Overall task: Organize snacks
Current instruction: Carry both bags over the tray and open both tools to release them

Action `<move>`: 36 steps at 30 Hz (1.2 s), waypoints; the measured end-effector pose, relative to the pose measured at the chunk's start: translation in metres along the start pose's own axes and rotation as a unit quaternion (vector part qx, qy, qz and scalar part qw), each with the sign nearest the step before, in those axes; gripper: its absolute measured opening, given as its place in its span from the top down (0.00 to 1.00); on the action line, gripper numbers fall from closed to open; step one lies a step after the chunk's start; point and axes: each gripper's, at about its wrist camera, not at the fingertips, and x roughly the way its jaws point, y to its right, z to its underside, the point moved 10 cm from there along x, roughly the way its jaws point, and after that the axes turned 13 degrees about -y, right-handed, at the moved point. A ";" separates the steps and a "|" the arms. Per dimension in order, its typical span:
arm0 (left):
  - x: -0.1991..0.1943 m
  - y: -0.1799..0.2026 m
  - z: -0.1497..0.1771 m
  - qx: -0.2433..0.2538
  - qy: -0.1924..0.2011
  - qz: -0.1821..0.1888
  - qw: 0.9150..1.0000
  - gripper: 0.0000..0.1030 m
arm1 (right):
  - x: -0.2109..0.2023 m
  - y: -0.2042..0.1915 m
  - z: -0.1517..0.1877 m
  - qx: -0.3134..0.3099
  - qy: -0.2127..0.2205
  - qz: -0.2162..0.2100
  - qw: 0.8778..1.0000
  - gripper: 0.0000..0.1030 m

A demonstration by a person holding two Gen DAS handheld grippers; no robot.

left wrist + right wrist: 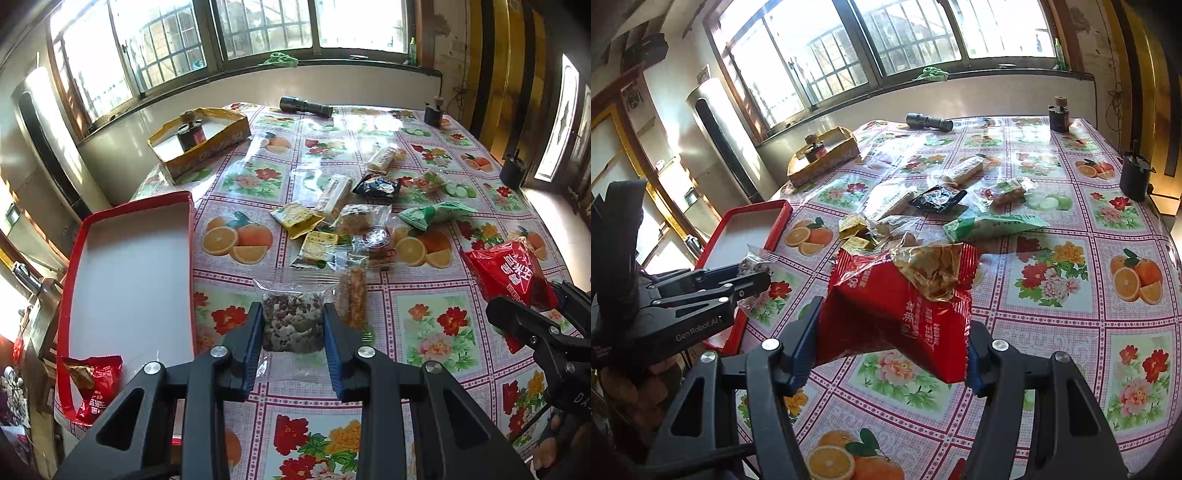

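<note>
- left gripper (293, 325): jaws narrow, pads clamped on a clear-wrapped nut bar (291, 321), dark brown and pale chunks. Bar is off the table, near the right wall of the red tray (129, 218).
- right gripper (892, 343): jaws at mid width, gripping a red snack bag (905, 306) by its lower edges. Bag is lifted clear of the floral tablecloth (1071, 295), tilted, with a clear window showing golden chips at its top.
- Left wrist view shows that same bag at far right, held in the other gripper.
- Red tray sits at the near left edge of the table, white inside. One small red packet (98, 387) lies in its near corner; the rest of the tray floor is bare.
- Mid table, right of the tray: loose pile of snacks. Yellow packets (295, 219), clear-wrapped pastries (360, 219), an orange strip bar (354, 299), a round red-topped item (376, 236).
- Just beyond: green packet (432, 216) to the right, black packet (376, 188), two pale long wrapped bars (334, 195).
- Far left: yellow cardboard box (207, 144) with a dark jar (190, 134) standing inside.
- Far edge: black flashlight (304, 106) lying on its side, small dark jar (433, 112) at far right corner.
- Right edge: dark cup (1134, 177), upright.
</note>
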 end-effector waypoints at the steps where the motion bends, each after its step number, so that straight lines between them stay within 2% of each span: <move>1: 0.000 -0.004 0.000 -0.003 0.000 -0.001 1.000 0.70 | 0.001 -0.003 -0.001 -0.004 0.000 -0.002 1.000 0.37; 10: -0.005 -0.043 -0.009 -0.029 0.008 -0.020 0.999 0.70 | 0.015 -0.030 -0.014 -0.018 -0.013 -0.022 1.000 0.37; 19: 0.003 -0.101 -0.002 -0.082 -0.001 -0.053 0.995 0.70 | 0.035 -0.079 -0.028 -0.054 -0.023 -0.052 0.997 0.37; 27: 0.013 -0.155 0.004 -0.132 -0.011 -0.065 0.989 0.70 | 0.061 -0.122 -0.039 -0.084 -0.040 -0.087 0.992 0.37; 36: 0.026 -0.208 0.007 -0.187 -0.022 -0.069 0.980 0.70 | 0.110 -0.190 -0.042 -0.135 -0.072 -0.130 0.980 0.37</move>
